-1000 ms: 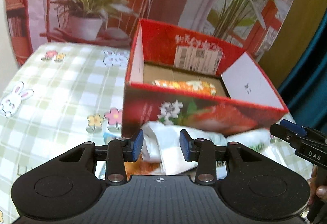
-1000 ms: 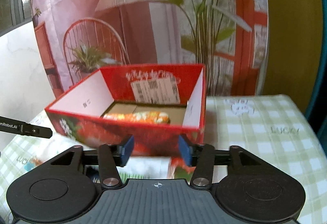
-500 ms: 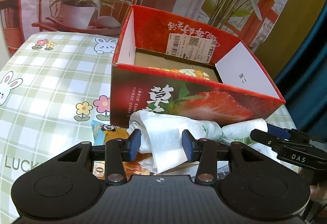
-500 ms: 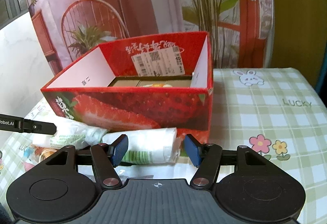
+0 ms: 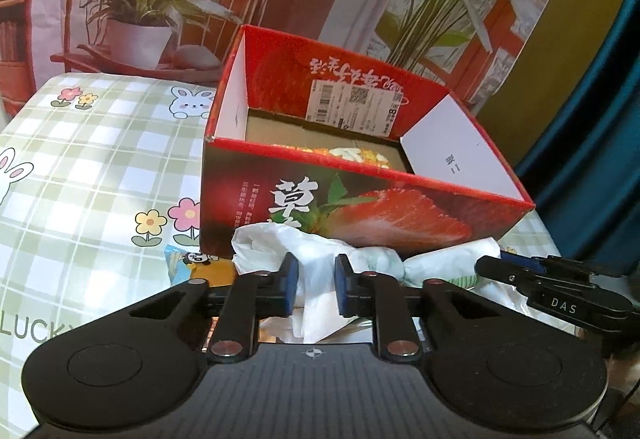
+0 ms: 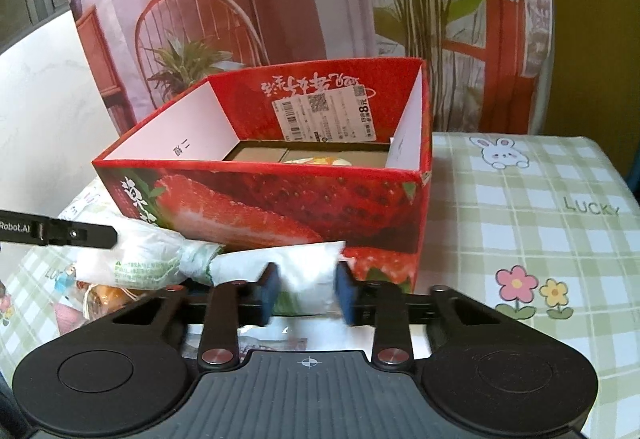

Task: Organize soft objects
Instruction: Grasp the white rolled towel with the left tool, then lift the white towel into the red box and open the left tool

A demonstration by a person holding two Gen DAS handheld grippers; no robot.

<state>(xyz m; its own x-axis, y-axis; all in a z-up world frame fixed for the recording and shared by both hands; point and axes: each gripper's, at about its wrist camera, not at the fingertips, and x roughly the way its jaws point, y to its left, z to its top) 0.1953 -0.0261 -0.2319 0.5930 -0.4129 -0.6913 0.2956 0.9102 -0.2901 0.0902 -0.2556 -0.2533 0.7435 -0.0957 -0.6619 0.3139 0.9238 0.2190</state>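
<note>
A long, twisted white plastic bag point(image 5: 280, 243) with green print lies on the table against the front of the red strawberry box point(image 5: 360, 207). My left gripper point(image 5: 316, 287) has its blue pads closing tight on the bag's left part. My right gripper point(image 6: 306, 293) is closing too, its blurred pads pressing the bag's right end point(image 6: 312, 267). Each gripper's tip shows in the other's view: the right gripper point(image 5: 520, 271) and the left gripper point(image 6: 80, 235). An orange and yellow packet point(image 5: 344, 155) lies inside the box point(image 6: 260, 199).
A small snack packet with a panda point(image 5: 200, 265) and other wrappers point(image 6: 104, 295) lie under and beside the bag. The green checked tablecloth point(image 5: 80, 167) spreads left of the box and also right of it point(image 6: 520, 219). A printed backdrop stands behind.
Both pairs of jaws have narrowed from wide apart onto the white bag. Both cameras have tipped slightly, so the box's front face shows more and its inside less.
</note>
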